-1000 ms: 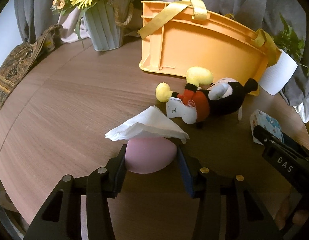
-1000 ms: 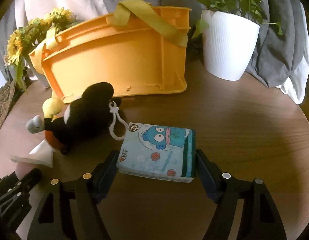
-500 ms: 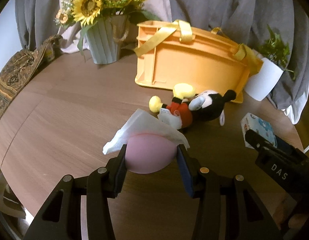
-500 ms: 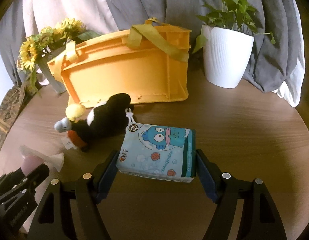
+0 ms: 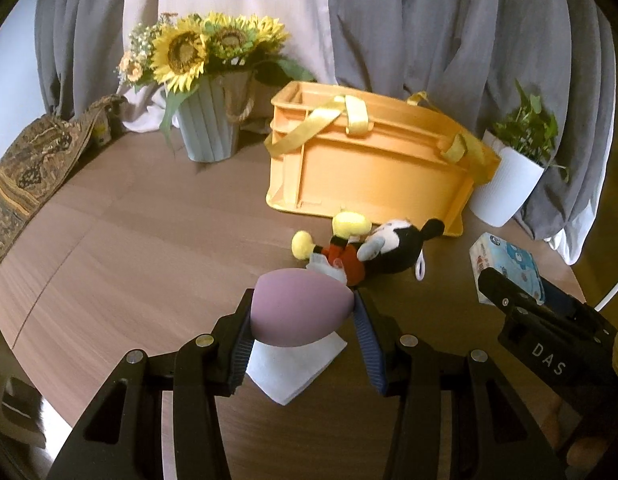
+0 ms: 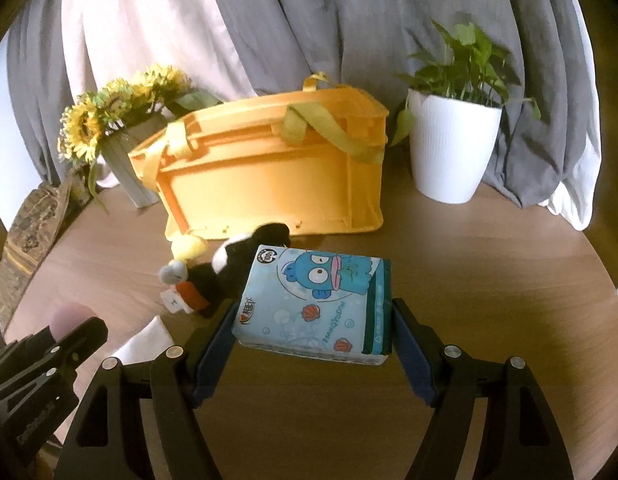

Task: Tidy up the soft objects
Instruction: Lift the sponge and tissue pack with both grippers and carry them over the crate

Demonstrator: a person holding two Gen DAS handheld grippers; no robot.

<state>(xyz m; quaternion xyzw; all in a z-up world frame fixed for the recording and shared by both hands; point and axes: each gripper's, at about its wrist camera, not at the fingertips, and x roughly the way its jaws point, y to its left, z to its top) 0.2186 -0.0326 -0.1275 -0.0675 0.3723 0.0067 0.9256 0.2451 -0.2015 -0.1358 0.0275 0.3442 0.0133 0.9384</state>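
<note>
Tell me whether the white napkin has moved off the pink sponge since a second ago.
Yes. The white napkin has dropped off the pink sponge onto the table, nearer the camera than the fixed orange basket.

1. A home living space: a round wooden worktop stands before grey curtains.
2. Homely decor: a sunflower vase, a potted plant, and a patterned cushion.

A ribbed pale-green vase of sunflowers stands at ten o'clock on the round wooden table; a white ribbed pot with a leafy plant (grey curtains behind) at two o'clock.
</note>
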